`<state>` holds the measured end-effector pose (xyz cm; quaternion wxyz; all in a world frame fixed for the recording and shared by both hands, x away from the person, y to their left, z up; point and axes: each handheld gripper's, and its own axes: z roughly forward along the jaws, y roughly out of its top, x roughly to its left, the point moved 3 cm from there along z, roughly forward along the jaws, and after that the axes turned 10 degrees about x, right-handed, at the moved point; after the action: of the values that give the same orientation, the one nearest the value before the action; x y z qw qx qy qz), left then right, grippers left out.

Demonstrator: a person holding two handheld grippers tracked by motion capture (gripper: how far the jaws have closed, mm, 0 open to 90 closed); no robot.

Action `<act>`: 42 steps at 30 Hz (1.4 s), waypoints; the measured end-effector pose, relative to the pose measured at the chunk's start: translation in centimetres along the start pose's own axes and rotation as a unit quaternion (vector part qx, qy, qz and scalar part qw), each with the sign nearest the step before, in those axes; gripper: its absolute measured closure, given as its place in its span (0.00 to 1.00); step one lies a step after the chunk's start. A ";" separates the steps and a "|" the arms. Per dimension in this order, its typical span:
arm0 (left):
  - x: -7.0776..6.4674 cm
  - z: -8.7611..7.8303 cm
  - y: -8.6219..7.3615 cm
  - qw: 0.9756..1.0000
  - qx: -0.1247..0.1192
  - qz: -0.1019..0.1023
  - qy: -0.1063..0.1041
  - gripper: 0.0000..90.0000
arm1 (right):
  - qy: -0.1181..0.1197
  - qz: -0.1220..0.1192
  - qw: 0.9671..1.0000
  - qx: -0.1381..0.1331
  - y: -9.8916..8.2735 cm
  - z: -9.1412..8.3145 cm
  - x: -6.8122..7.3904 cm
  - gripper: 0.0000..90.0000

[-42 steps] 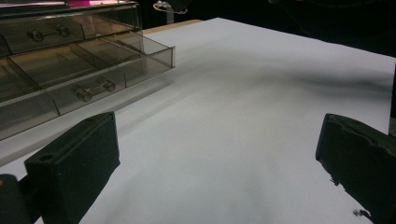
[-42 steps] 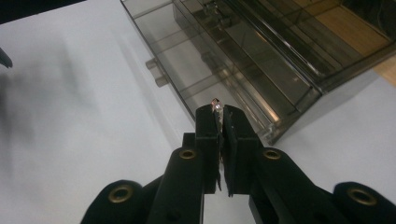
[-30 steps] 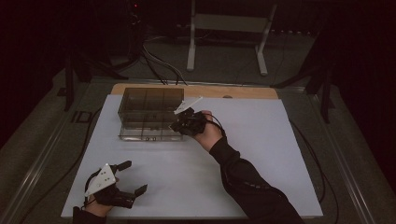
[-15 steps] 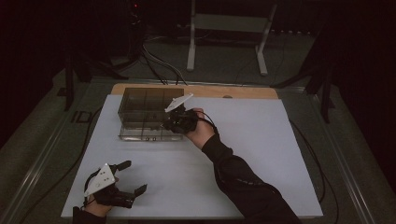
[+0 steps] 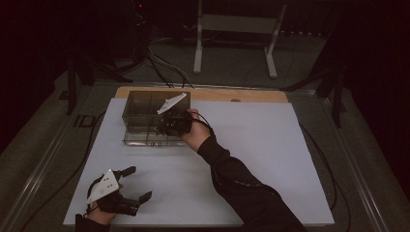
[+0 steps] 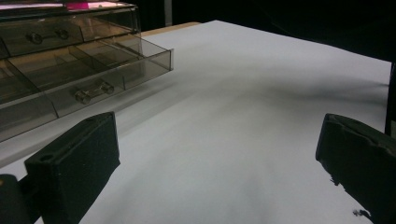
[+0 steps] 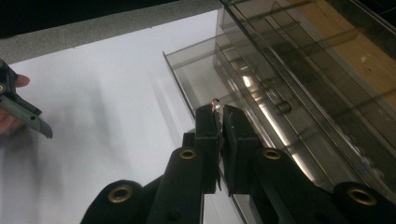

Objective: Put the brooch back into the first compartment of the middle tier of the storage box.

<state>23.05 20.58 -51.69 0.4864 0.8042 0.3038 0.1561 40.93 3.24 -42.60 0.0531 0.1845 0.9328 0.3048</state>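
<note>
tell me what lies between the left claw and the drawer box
Nothing: in the high view only bare white table separates the open left claw from the drawer box; the left gripper view agrees.

One clear drawer cabinet [image 5: 145,121], two hand-held grippers, left [image 5: 129,186] and right [image 5: 164,126], one white table [image 5: 270,159].

The right tool [image 7: 218,109] is pinched tight on a tiny shiny object [image 7: 215,103], hanging over the open drawer [image 7: 201,79] of the smoky clear organizer [image 7: 317,88], white counter [image 7: 102,84] alongside.
</note>
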 end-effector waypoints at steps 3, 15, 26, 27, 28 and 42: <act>0.0 0.0 0.0 1.000 0.000 0.001 0.000 0.00 | 0.003 -0.002 1.000 0.001 0.5 0.4 0.3 0.95; 0.1 -0.2 0.1 1.000 -0.004 -0.002 -0.001 0.00 | 0.013 -0.015 1.000 0.006 2.3 1.9 1.1 0.95; 0.2 -0.2 0.1 1.000 -0.008 -0.005 -0.003 0.00 | 0.027 -0.017 0.999 0.011 3.7 3.5 1.6 0.95; 0.1 -0.3 0.1 1.000 -0.008 -0.004 -0.003 0.00 | 0.027 -0.019 0.999 0.012 3.9 3.7 1.6 0.95; 0.1 -0.3 0.1 1.000 -0.009 -0.005 -0.002 0.00 | 0.027 -0.020 0.999 0.013 4.1 3.8 1.5 0.95; 0.2 -0.4 0.1 1.000 -0.010 -0.007 -0.006 0.00 | 0.026 -0.014 0.999 0.023 5.6 5.9 1.1 0.94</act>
<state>23.07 20.93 -51.44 0.4977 0.7977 0.3052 0.1511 42.94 11.05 -44.10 0.0284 0.1648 0.9430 0.2877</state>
